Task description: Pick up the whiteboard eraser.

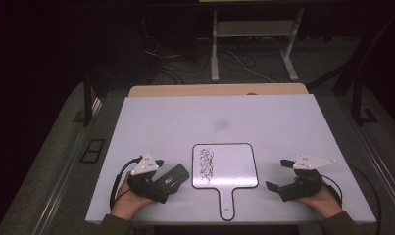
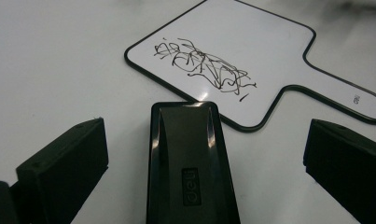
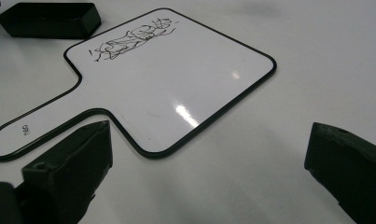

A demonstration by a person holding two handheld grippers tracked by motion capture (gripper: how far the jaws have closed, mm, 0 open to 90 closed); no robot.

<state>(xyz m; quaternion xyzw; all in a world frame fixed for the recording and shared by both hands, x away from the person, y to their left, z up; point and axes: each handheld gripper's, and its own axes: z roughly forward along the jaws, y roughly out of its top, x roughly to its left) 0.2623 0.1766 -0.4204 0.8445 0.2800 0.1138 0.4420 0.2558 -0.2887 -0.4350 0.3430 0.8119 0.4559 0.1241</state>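
Observation:
A small paddle-shaped whiteboard [image 1: 234,164] lies flat on the white table [image 1: 283,122], handle toward me, with a black scribble [image 1: 206,164] on its left half. A black eraser [image 1: 171,177] rests on the table just left of the board. My left gripper [image 1: 163,180] is open around the eraser [image 2: 190,163], with a gap between it and each jaw. The board [image 2: 251,42] lies just beyond the eraser. To the right of the board, my right gripper [image 1: 278,175] is open and holds nothing. In its view, the left jaw stands near the board [image 3: 176,79], close to the handle.
A wooden strip [image 1: 217,90] runs along the table's far edge. Beyond it, a desk frame [image 1: 214,49] and loose cables stand on the dark floor. The far half of the table is bare white surface. Both hands rest near the front edge.

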